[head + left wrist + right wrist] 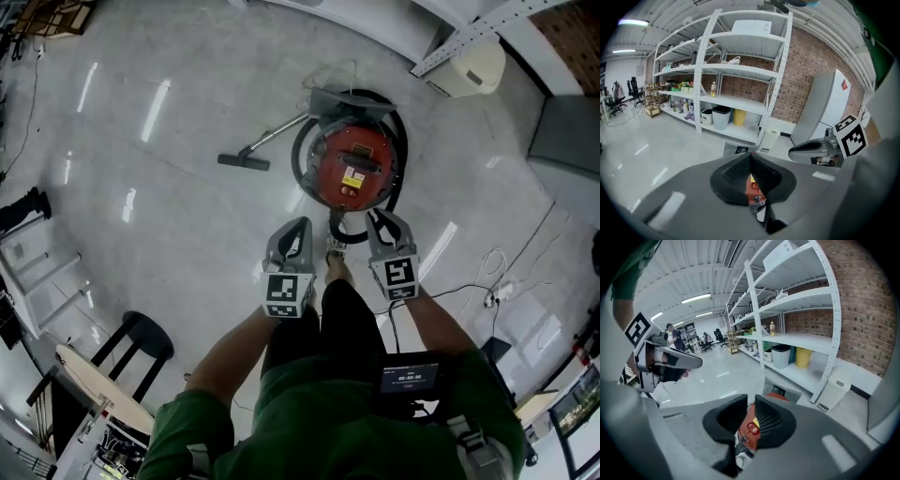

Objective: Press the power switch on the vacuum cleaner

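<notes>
Near the vacuum cleaner (349, 167), left gripper (299, 225) clenched empty, right gripper (382, 221) slightly parted, a poke could slip off its small red button (753, 428), probably the switch.

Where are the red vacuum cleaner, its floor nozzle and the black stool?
vacuum cleaner (352, 161), head view, on its red top.
floor nozzle (244, 161), head view, middle of the dark head.
black stool (143, 330), head view, on the round seat.

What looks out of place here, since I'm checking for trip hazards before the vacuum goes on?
Nothing spilled or broken. The vacuum cleaner stands upright, hose looped round it; its wand lies on the floor, and a cable trails loose at right.
</notes>
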A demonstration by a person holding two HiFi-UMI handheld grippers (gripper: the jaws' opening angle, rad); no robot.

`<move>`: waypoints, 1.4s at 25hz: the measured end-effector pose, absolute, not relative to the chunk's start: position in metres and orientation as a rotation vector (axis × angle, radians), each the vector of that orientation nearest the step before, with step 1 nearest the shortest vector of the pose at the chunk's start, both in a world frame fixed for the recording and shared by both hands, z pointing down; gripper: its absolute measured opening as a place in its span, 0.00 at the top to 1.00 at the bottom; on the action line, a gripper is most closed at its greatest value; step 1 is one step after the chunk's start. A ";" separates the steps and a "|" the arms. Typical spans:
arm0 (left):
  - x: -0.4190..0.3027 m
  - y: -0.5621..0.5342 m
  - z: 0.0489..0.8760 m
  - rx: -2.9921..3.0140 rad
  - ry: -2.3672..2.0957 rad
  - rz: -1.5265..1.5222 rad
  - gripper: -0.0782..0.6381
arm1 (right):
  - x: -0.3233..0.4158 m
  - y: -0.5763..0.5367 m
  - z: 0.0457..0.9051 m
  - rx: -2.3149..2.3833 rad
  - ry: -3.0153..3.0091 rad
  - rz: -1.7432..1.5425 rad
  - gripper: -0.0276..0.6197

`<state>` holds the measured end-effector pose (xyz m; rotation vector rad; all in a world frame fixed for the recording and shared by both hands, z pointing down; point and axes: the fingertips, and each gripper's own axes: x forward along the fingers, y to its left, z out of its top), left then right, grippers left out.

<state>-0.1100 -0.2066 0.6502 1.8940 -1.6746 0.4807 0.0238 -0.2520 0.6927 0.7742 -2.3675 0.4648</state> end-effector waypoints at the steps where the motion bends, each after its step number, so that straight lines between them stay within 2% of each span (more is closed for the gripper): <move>1: -0.110 -0.207 0.657 1.888 -1.671 0.482 0.88 | 0.022 -0.252 0.699 0.760 -2.366 0.462 0.90; 17: -0.101 -0.218 0.751 1.845 -1.588 0.492 0.88 | 0.018 -0.253 0.811 0.590 -2.282 0.451 0.91; 35: -0.100 -0.213 0.820 1.800 -1.552 0.493 0.88 | 0.008 -0.249 0.891 0.493 -2.236 0.471 0.91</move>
